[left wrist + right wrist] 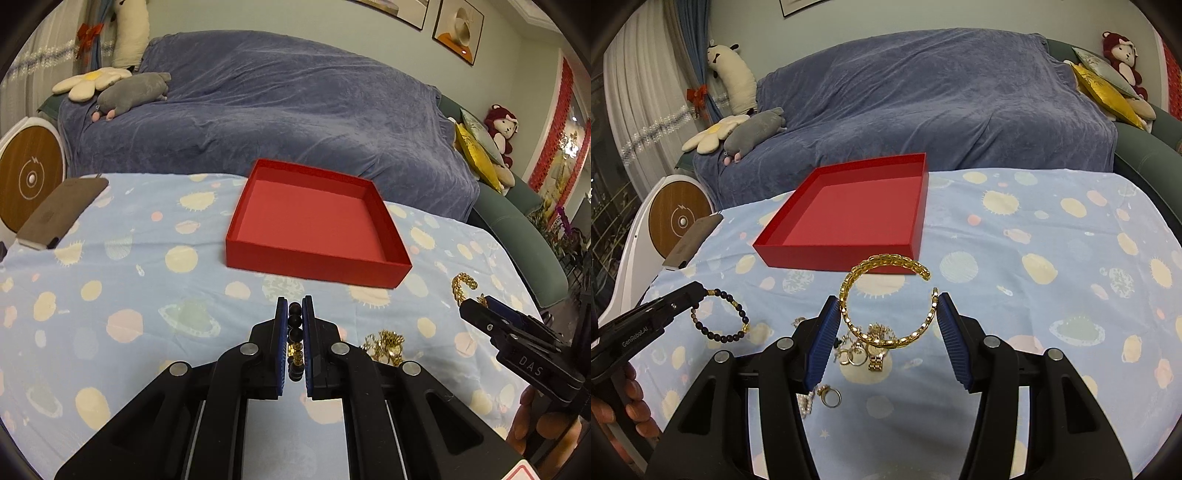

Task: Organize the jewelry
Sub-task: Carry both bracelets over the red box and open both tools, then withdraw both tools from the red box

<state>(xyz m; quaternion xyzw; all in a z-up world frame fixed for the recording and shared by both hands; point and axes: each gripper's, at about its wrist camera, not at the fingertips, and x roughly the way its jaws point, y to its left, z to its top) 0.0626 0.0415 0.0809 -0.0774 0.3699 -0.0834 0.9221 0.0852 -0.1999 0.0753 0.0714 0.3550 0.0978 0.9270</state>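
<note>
Jewelry is in both tools at once, each piece carried clear of the spotted cloth [1052, 236] so it can go to the red box [846, 218], which sits open and bare just beyond the grippers. The left gripper [294, 343] has its blue pads pressed nearly together on a dark beaded bracelet [295, 332], the beads stacked in a line in the narrow gap; in the right wrist view the same bracelet [720, 314] hangs as a loop from the tip of that tool, a thin pinch on one side being enough for something so light. The right gripper [886, 332] stands about half spread, because its pads bear on the outer sides of a gold open cuff bracelet [882, 295], a wide rigid ring whose open ends point toward the right pad. Below and between the fingers a small heap of gold rings and chain [864, 350] lies on the cloth, with a ring [830, 397] and a string of pearls [805, 404] nearer the camera; these seem left for later trips. Neither held piece is over the box yet.
</note>
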